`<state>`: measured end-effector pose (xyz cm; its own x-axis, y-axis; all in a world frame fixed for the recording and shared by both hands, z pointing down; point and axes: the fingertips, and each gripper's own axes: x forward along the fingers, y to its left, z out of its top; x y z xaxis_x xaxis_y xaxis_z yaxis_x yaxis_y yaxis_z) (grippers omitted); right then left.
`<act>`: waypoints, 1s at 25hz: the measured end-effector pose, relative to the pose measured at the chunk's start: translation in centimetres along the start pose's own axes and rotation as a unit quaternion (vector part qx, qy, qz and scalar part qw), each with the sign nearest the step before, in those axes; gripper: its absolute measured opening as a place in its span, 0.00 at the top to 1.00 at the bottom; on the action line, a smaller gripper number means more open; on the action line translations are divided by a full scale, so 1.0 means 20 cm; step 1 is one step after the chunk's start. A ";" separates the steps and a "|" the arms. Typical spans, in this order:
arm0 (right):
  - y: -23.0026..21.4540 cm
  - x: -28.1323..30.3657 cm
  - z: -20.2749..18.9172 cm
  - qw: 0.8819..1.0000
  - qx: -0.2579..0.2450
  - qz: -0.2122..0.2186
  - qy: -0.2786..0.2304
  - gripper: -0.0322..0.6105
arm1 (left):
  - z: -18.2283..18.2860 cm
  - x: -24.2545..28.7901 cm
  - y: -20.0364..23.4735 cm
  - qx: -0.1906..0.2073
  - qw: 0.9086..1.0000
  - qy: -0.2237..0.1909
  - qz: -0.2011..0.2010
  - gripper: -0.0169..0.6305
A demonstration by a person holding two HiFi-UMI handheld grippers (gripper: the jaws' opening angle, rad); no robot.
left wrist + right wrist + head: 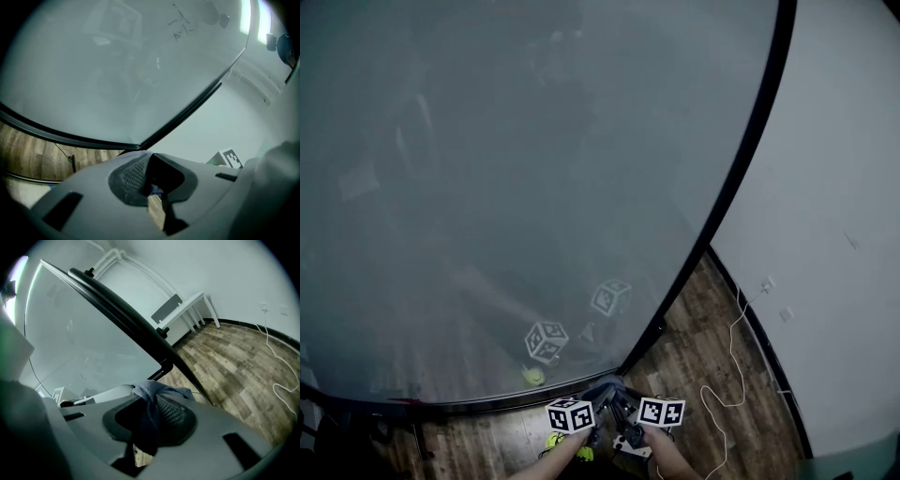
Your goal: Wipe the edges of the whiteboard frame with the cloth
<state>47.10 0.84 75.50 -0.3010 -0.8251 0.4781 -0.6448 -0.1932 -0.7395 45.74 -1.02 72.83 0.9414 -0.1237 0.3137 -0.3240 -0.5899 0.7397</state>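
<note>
The whiteboard (516, 178) fills most of the head view, and its black frame (741, 159) runs down the right side to the lower right corner. Both grippers are just below that corner. My right gripper (149, 404) is shut on a blue cloth (154, 397), which bunches over its pads close to the frame (122, 310). In the head view the cloth (602, 388) lies between my left gripper (596, 410) and my right gripper (626, 417). The left gripper (149, 161) has its jaws together under the frame corner (187, 110). A blue sliver shows at its pads; whether it is pinched is unclear.
Wooden floor (712, 375) lies below the board, with a white cable (733, 347) running to a wall socket (767, 283). White stand legs (187, 310) rest against the wall behind the board. A yellow-green object (555, 441) sits by my left hand.
</note>
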 end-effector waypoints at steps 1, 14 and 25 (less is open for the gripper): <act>0.00 0.01 0.01 1.000 -0.004 -0.002 0.002 0.84 | 0.01 0.01 0.01 -0.004 1.000 -0.002 0.000 0.92; -0.09 0.05 0.15 1.000 -0.004 -0.023 -0.007 0.84 | 0.08 0.14 0.03 -0.040 0.999 -0.021 0.013 0.92; -0.11 0.08 0.17 0.999 -0.018 -0.035 0.014 0.84 | 0.08 0.14 0.05 -0.050 0.998 -0.035 0.015 0.92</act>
<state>50.48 -1.76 76.29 -0.2745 -0.7949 0.5411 -0.6889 -0.2300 -0.6874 48.22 -3.33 73.49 0.9346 -0.1974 0.2959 -0.3556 -0.5035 0.7874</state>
